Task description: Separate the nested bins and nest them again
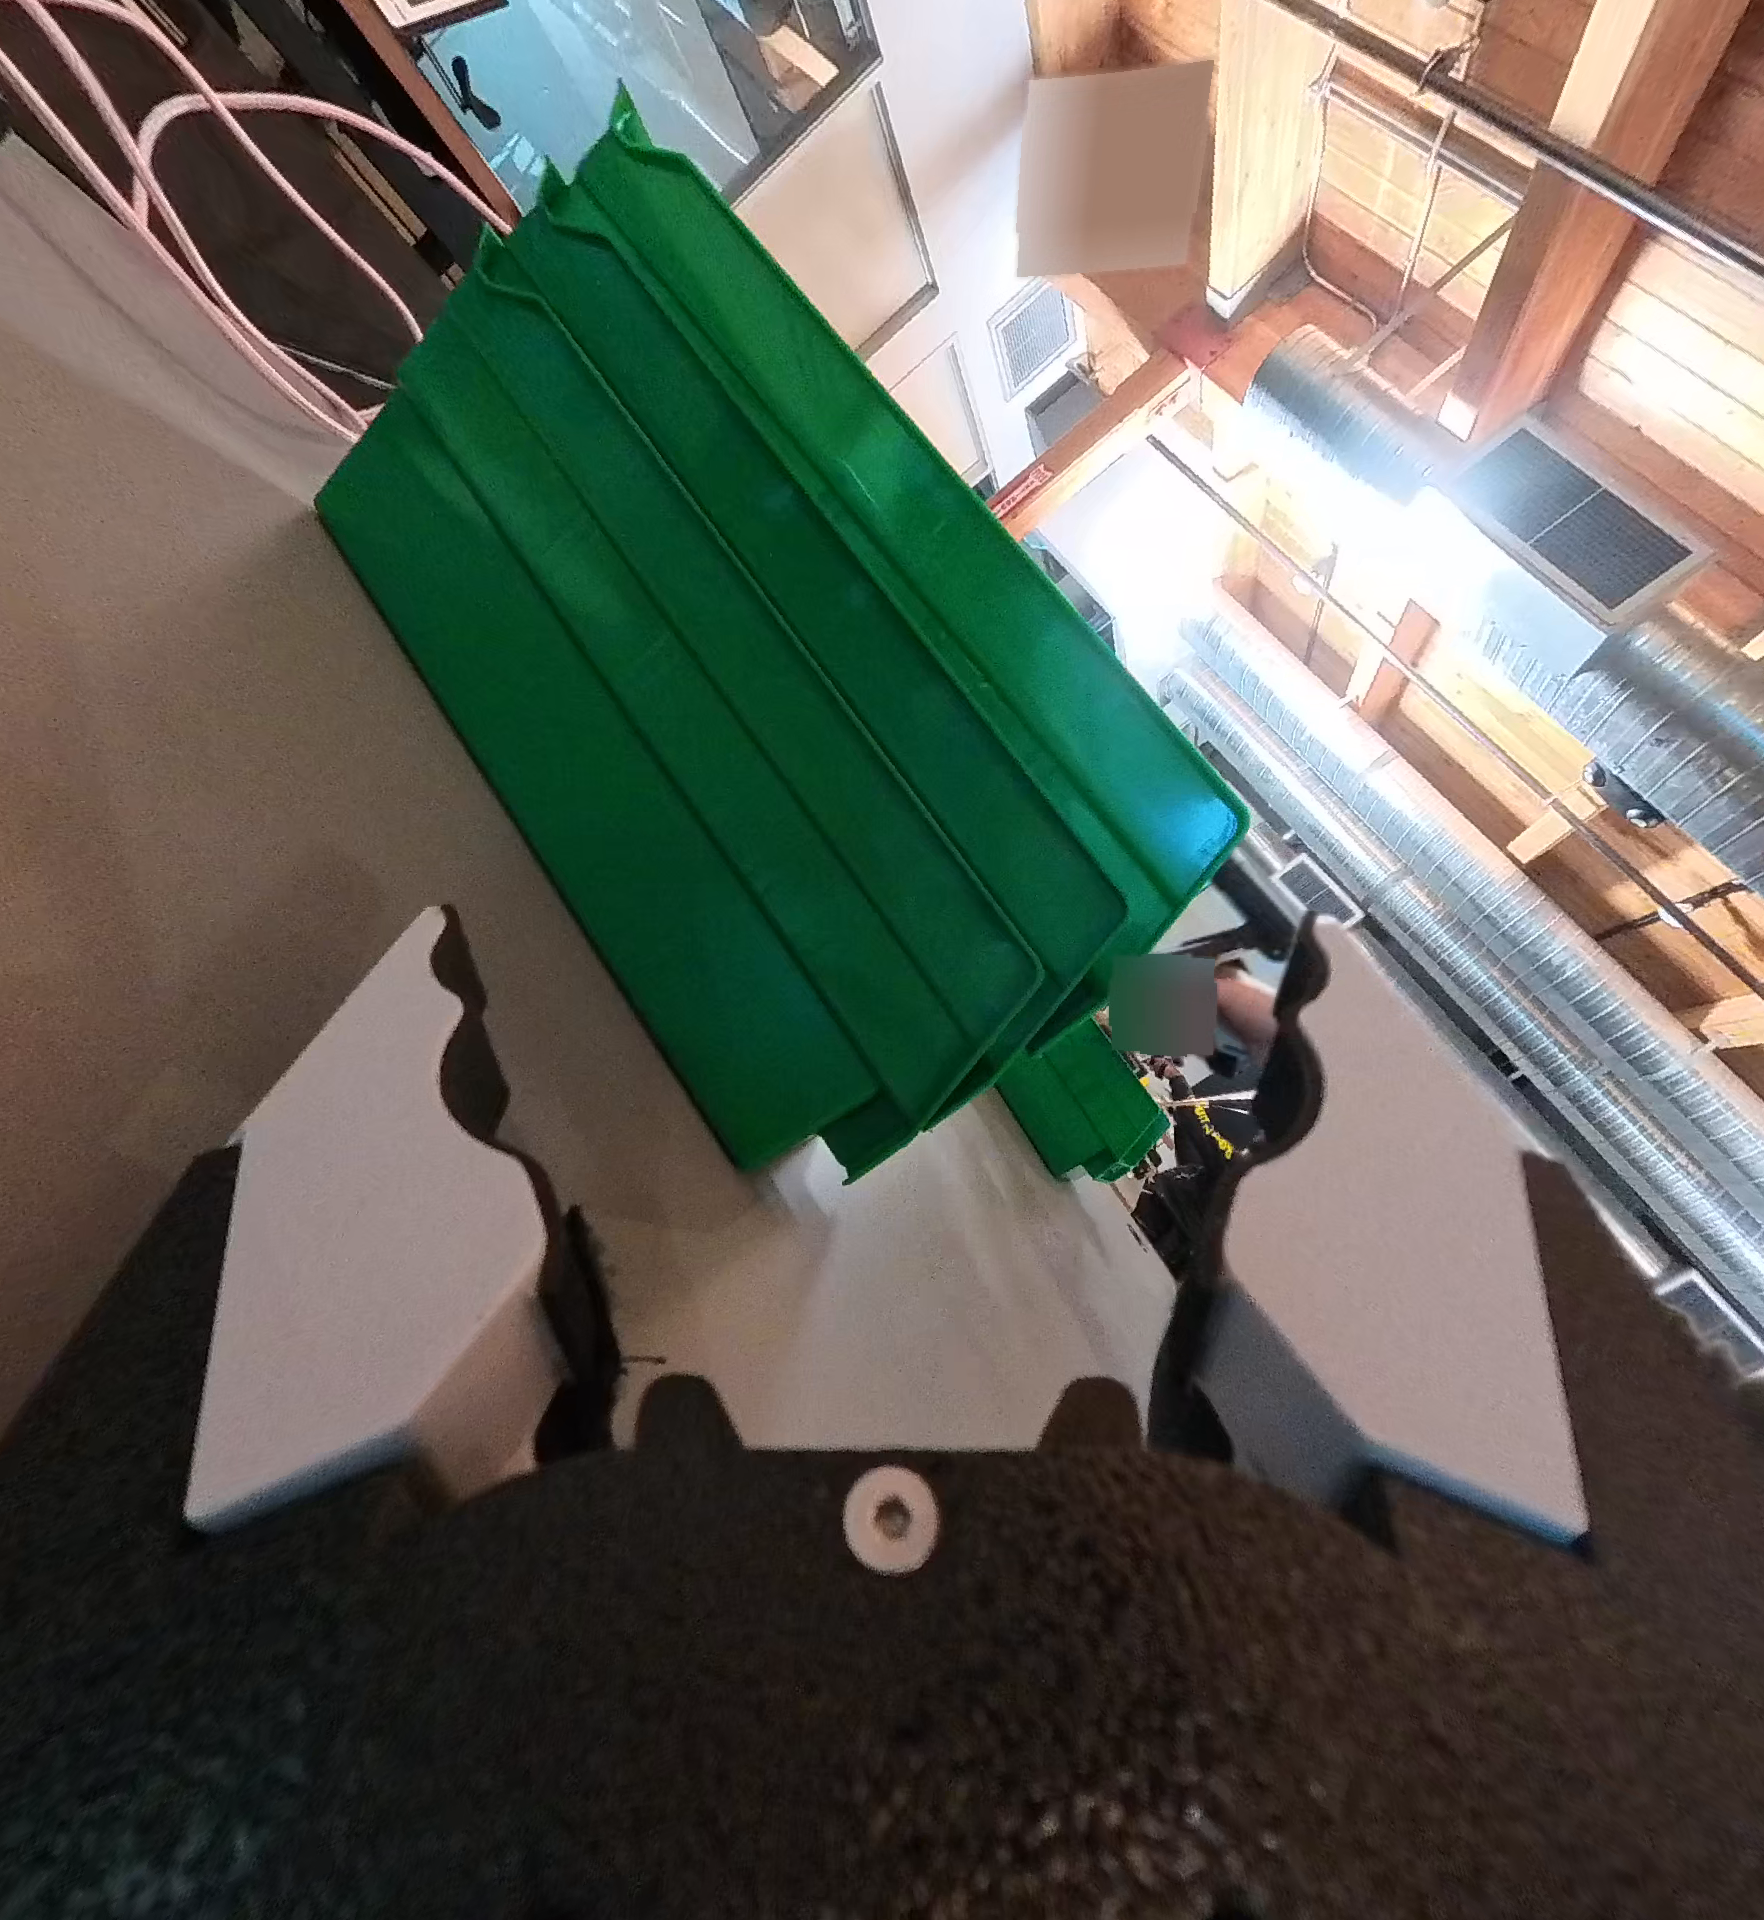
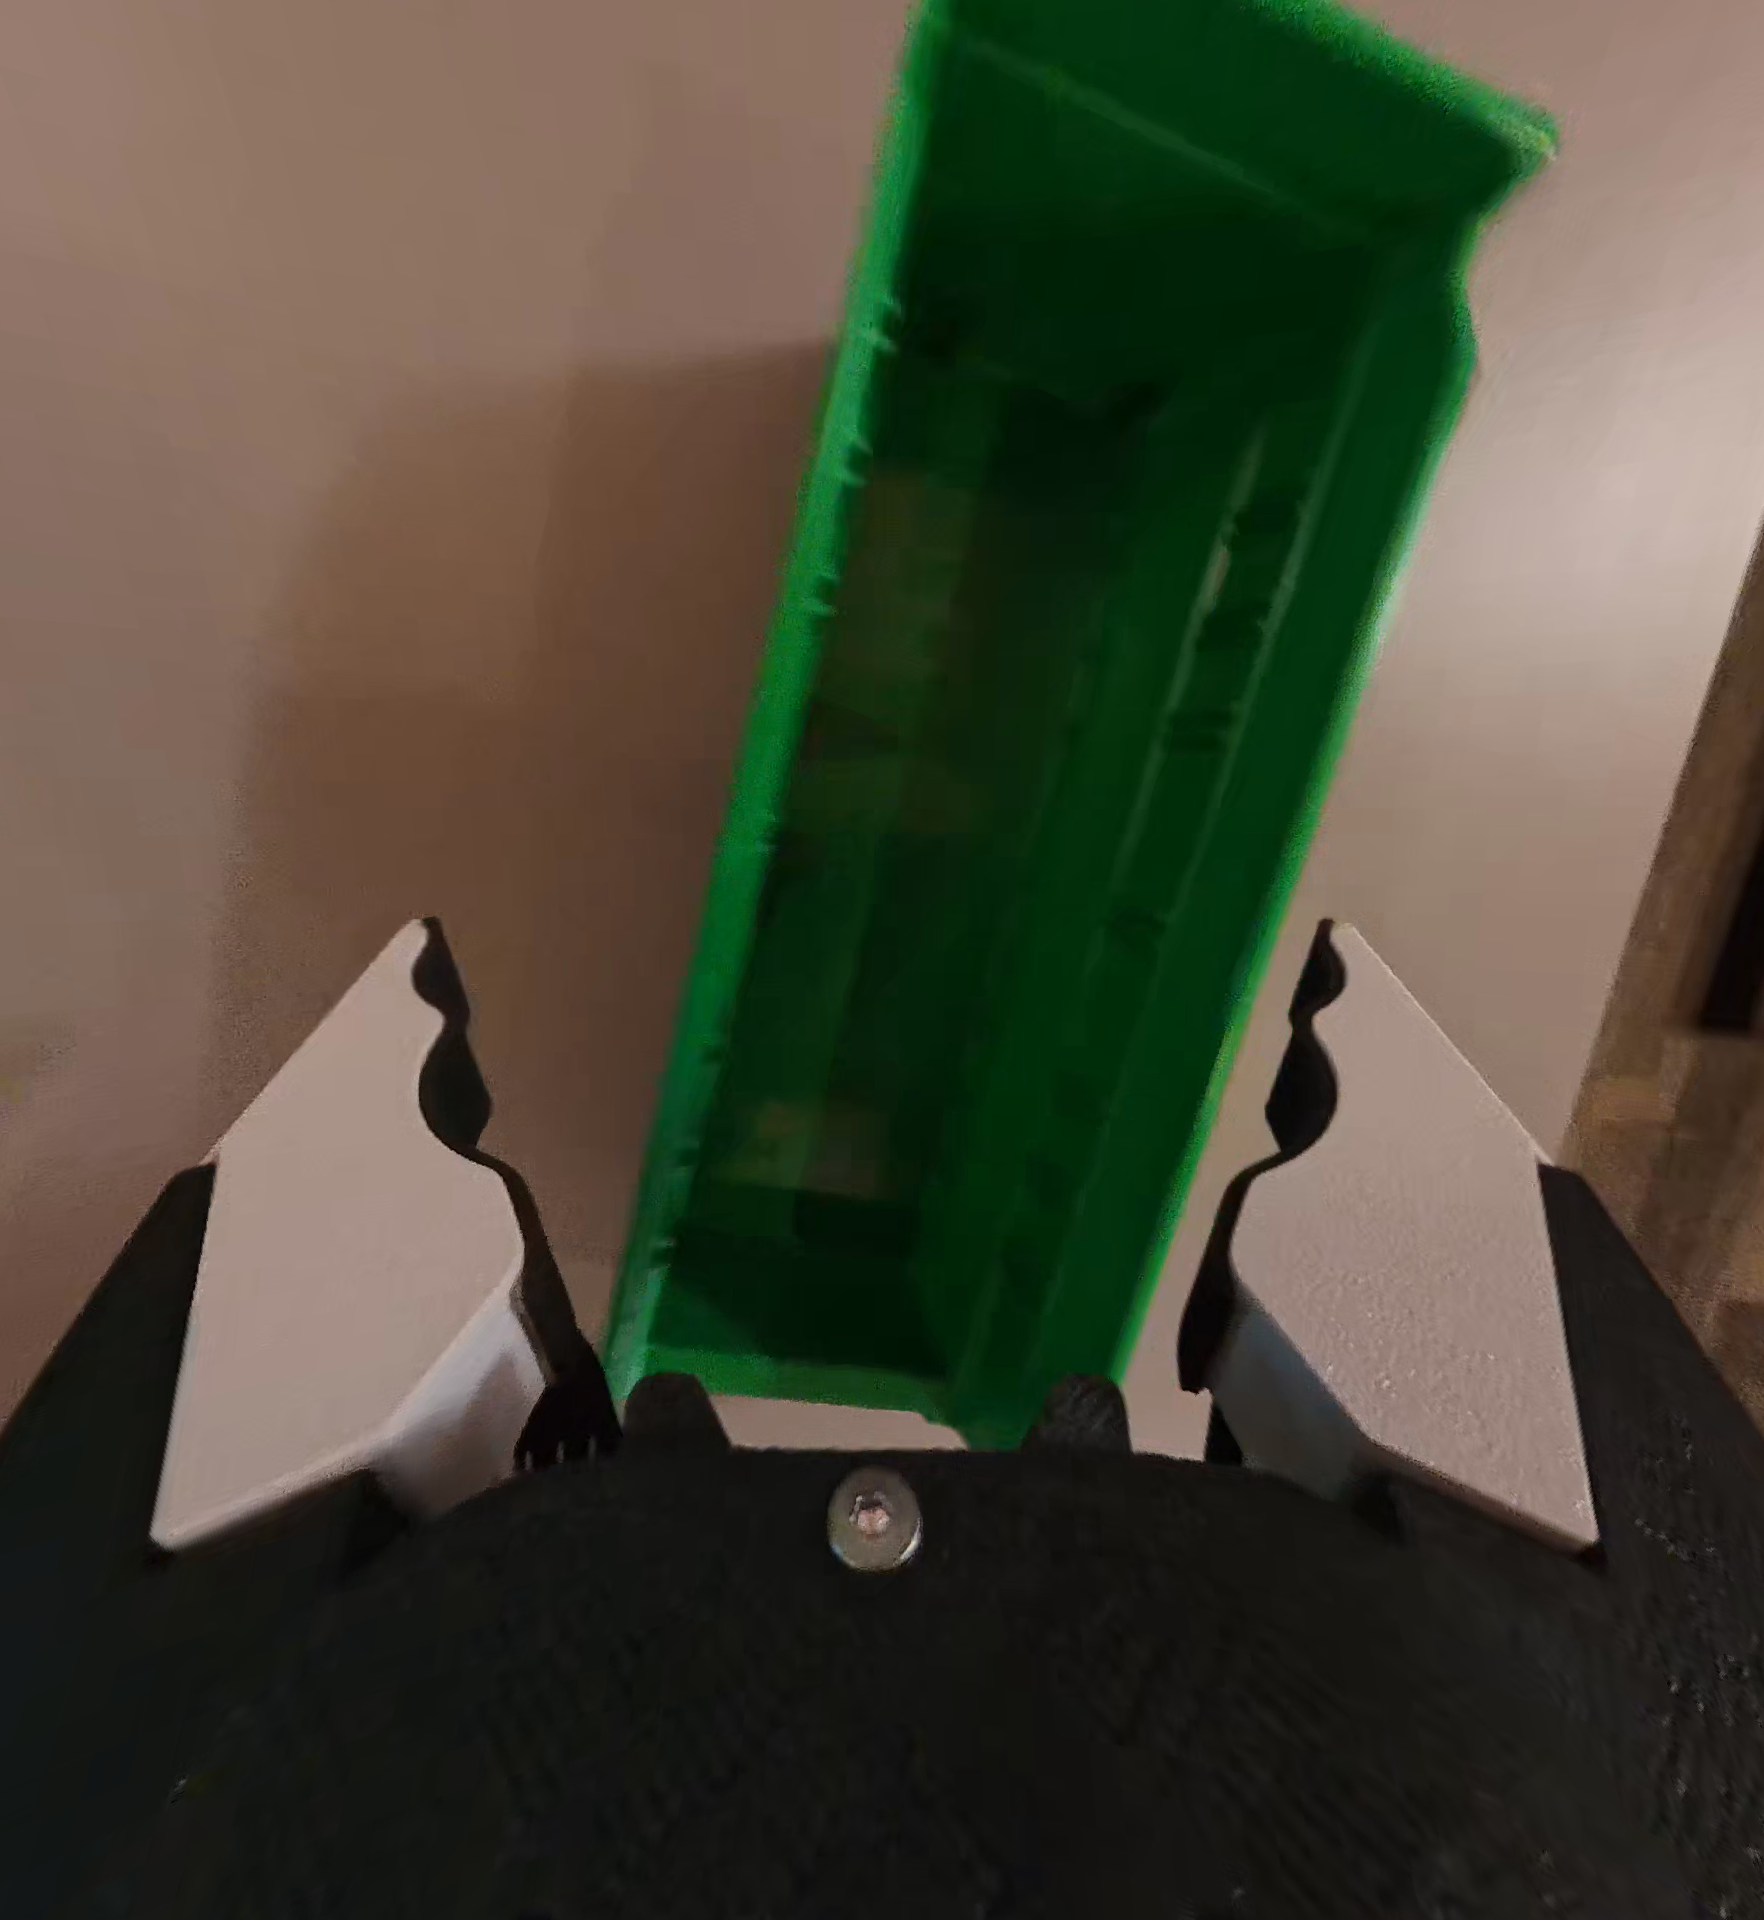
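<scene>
Although both tongs are up close to the work, neither has hold of anything. Left gripper: fingers spread wide, released, nothing between them. Ahead of it, running away up and to the left, a stack of green bins stands on the pale table. Several long narrow bins, one inside the next, their side walls and rims stepped like shingles, so this set reads as nested. The stack's near end sits just beyond the left fingertips, closer to the left finger than the right, apart from both. Pink cables loop over the table's far edge beyond the stack. Off to the right of the stack, past the right finger, timber beams and silver ducting; the view is rolled hard over. Right gripper: also released, fingers well apart. Between them, reaching forward and leaning slightly right, lies a single green bin, open side to the camera, dark inside, nothing in it that I can make out. Its near end lies down by the gripper body; neither finger touches its walls. It rests on the same pale table. Judgement on progress: one bin is out and lying alone, the rest are together in the stack, so either separating has only begun or re-nesting is nearly finished. Cannot tell which from these views. Left to do, either way: take hold of a bin.
</scene>
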Tool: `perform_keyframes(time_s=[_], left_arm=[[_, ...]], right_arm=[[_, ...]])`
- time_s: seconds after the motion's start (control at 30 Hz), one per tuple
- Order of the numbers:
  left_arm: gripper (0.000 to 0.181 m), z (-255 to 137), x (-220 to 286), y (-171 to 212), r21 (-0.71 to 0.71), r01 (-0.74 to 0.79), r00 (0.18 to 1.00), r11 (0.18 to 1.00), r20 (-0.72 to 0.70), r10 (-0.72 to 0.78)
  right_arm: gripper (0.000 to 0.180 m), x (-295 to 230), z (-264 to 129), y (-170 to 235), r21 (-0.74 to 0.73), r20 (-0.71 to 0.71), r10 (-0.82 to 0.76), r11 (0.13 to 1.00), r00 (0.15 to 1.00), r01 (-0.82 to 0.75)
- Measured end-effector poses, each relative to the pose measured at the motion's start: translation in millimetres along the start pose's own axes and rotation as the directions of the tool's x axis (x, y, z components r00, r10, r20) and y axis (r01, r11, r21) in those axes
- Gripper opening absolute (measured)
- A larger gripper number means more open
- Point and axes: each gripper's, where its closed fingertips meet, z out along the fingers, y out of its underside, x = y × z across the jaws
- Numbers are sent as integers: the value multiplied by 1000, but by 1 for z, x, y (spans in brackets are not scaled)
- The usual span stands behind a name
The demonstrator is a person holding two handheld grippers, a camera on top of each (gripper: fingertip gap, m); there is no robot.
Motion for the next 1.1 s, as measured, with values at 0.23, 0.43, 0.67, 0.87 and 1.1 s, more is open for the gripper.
perform_keyframes(time_s=[0.23,0.43,0.67,0.87,1.1], left_arm=[[146,0,0,-1,5,14,1000,1000,-6,-14],[146,-1,0,-2,12,21,1000,1000,-15,-21],[146,-2,2,-3,18,30,999,999,-30,-30],[145,-2,3,-4,25,34,999,999,-38,-33],[146,-2,2,-4,26,36,999,999,-32,-35]], right_arm=[[137,21,32,36,-167,11,139,977,990,-135],[103,13,21,29,-181,-27,213,960,977,-215],[98,-86,-77,-73,31,195,206,976,959,-216],[100,-236,-201,-161,164,423,116,966,899,-201],[102,-386,-218,-168,117,372,-50,993,927,7]])
